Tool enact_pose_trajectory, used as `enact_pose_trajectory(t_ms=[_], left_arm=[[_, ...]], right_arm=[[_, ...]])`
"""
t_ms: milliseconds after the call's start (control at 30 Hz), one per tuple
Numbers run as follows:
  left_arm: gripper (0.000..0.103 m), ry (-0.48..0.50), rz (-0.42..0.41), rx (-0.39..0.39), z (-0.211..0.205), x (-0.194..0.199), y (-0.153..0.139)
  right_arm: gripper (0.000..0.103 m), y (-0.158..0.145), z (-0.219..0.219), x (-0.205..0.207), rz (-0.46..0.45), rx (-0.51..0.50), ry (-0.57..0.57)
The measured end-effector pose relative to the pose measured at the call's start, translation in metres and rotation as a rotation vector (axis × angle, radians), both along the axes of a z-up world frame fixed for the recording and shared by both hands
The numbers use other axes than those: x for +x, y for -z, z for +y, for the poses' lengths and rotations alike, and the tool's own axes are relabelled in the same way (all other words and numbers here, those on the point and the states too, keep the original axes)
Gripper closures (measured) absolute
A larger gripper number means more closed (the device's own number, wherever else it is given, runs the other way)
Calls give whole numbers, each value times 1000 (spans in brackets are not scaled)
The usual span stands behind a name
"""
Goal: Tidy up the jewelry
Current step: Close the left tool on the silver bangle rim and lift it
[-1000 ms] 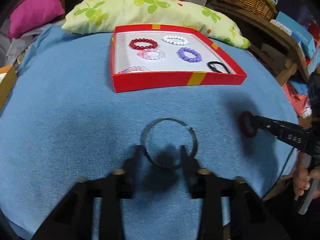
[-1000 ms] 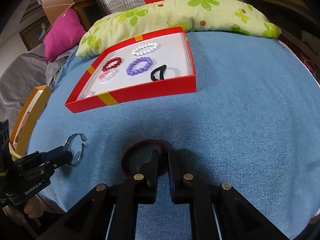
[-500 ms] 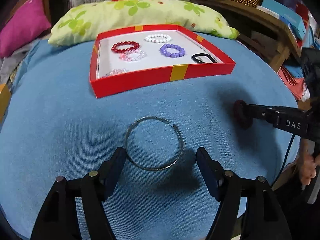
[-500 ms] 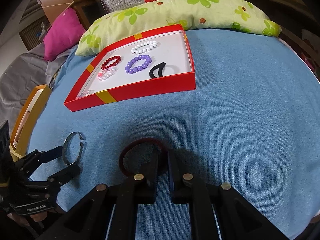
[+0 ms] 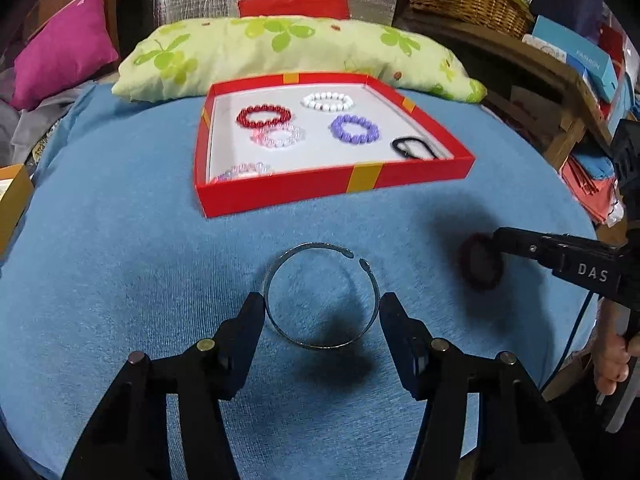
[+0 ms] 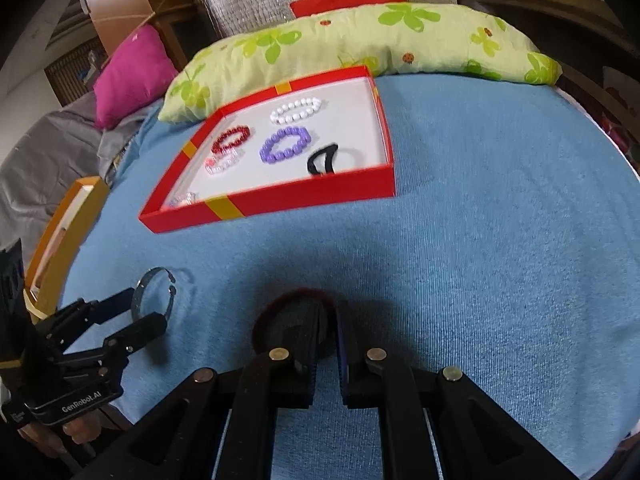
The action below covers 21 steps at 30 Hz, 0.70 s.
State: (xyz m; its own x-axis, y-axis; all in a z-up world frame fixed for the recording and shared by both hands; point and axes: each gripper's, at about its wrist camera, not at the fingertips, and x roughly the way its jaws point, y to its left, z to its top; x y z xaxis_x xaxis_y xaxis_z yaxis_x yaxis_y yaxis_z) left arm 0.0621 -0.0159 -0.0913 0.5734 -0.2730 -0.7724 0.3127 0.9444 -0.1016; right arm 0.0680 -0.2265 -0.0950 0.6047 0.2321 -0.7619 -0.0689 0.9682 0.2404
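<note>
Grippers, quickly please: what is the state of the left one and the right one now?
Left gripper: jaws closing around the thin silver metal bangle, not yet gripping it.
Right gripper: jaws shut on the dark red fuzzy hair tie.

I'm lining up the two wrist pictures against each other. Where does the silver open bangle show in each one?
Left wrist view: silver open bangle at lower centre, between the closing left gripper fingers.
Right wrist view: bangle far left, at that gripper's tips.
Shared landmark: red tray of bead bracelets, beyond it in both.
</note>
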Motion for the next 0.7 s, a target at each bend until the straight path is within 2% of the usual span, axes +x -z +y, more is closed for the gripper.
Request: enact_pose_trajectory(t_ms=[333, 467, 533, 567, 600, 700], left_arm=[[42, -7, -67, -41, -6, -6, -25], [42, -16, -65, -4, -5, -5, -22], [42, -32, -59, 6, -1, -5, -20], [42, -40, -60, 6, 2, -5, -20], [42, -44, -60, 5, 3, -4, -20], [42, -65, -60, 4, 7, -4, -21]], right_arm=[[94, -22, -1, 0, -59, 59, 6], [92, -17, -7, 7, 8, 58, 20], [80, -11, -7, 9, 39, 41, 9], [68, -8, -6, 9, 54, 27, 6], [61, -5, -5, 9, 63, 15, 2], [62, 1, 1, 7, 52, -17, -24]])
